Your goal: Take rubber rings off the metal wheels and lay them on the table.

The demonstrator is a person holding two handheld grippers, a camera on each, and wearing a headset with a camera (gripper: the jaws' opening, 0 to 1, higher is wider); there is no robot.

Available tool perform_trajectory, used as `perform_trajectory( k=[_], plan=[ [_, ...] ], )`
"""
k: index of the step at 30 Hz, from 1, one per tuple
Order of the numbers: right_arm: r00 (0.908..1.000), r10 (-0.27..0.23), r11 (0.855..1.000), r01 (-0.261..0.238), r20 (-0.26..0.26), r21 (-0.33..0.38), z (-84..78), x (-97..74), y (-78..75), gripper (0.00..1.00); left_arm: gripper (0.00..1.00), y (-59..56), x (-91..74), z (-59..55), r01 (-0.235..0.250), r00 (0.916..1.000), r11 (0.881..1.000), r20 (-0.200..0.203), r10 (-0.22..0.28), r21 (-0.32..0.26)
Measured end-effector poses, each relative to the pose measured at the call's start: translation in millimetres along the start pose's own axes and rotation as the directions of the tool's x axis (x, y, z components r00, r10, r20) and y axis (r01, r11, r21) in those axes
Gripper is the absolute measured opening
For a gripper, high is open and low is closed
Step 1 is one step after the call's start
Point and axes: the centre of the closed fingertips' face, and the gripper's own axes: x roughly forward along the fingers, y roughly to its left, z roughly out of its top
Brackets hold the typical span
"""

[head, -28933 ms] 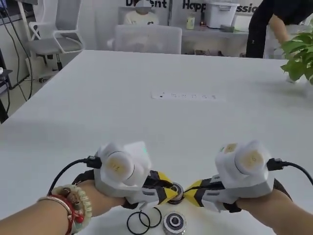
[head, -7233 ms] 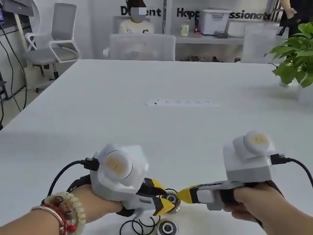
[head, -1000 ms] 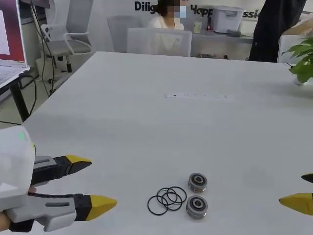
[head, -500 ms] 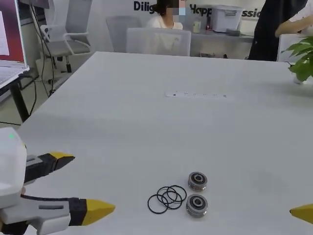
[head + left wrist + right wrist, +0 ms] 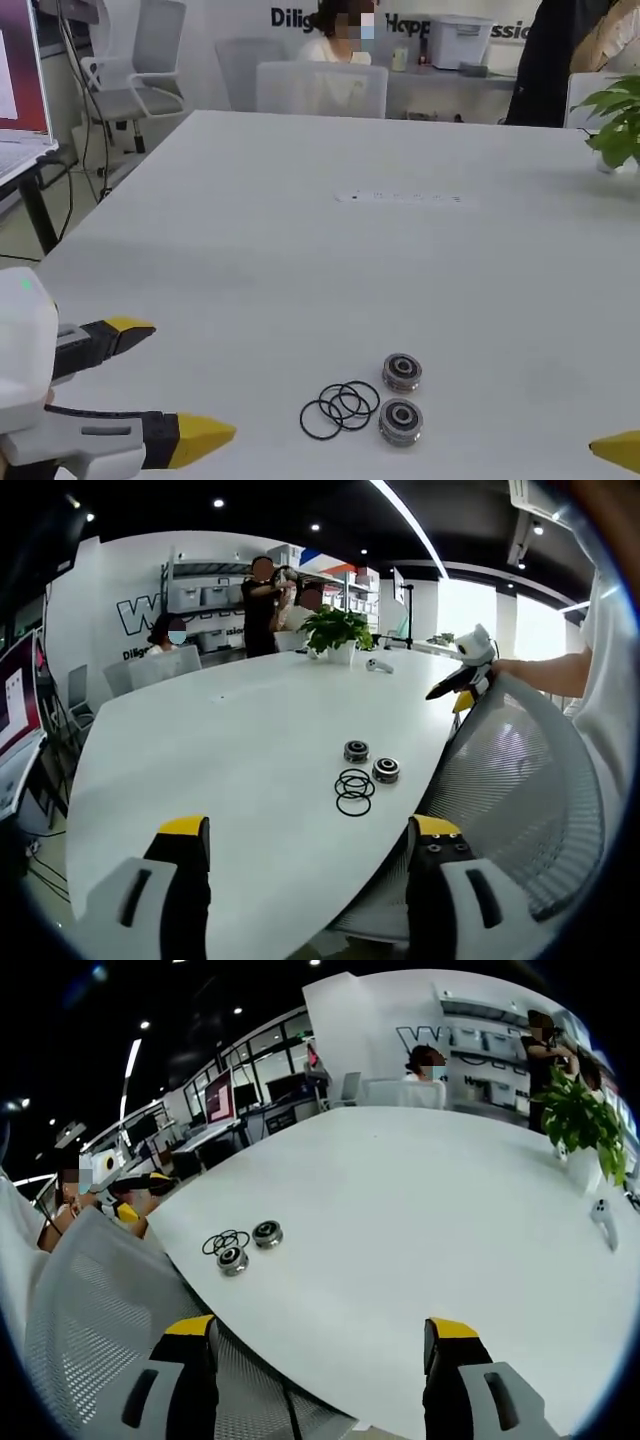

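1. A wide, pale tabletop (image 5: 380, 270) stretches away from the person; near its close edge, slightly right of centre, lie the task's things.
2. Several thin black rubber rings (image 5: 340, 405) lie flat on the tabletop in a small overlapping cluster.
3. Just to the right of the rings are two metal wheels, lying flat: the far wheel (image 5: 402, 371) and the near wheel (image 5: 400, 420), one just beside the other. I cannot tell whether any ring is left on them.
4. The left gripper (image 5: 170, 380) is at the near left, well apart from the rings. Its yellow-tipped fingers (image 5: 205, 432) are spread wide and hold nothing.
5. The right gripper (image 5: 318, 1332) is off to the near right, also well apart from the wheels. In its own view its fingers (image 5: 445, 1330) are released, far apart, with nothing between them.
6. A grey mesh chair back (image 5: 520, 780) stands at the near edge of the tabletop, in front of both gripper views.
7. Towards the far side, a row of sockets (image 5: 395, 197) is set into the tabletop, and a green potted plant (image 5: 620, 120) stands at the far right.
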Motion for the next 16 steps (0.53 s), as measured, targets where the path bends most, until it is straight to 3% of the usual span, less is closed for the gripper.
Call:
perform_trajectory(
  k=[16],
  plan=[
    [1.0,0.005,1.0,-0.005,-0.005,0.016,-5.1,1.2,-3.0,0.83,0.78,-3.8,1.6,3.3,-0.002,1.0,1.0,-0.005,0.002,0.011]
  ],
)
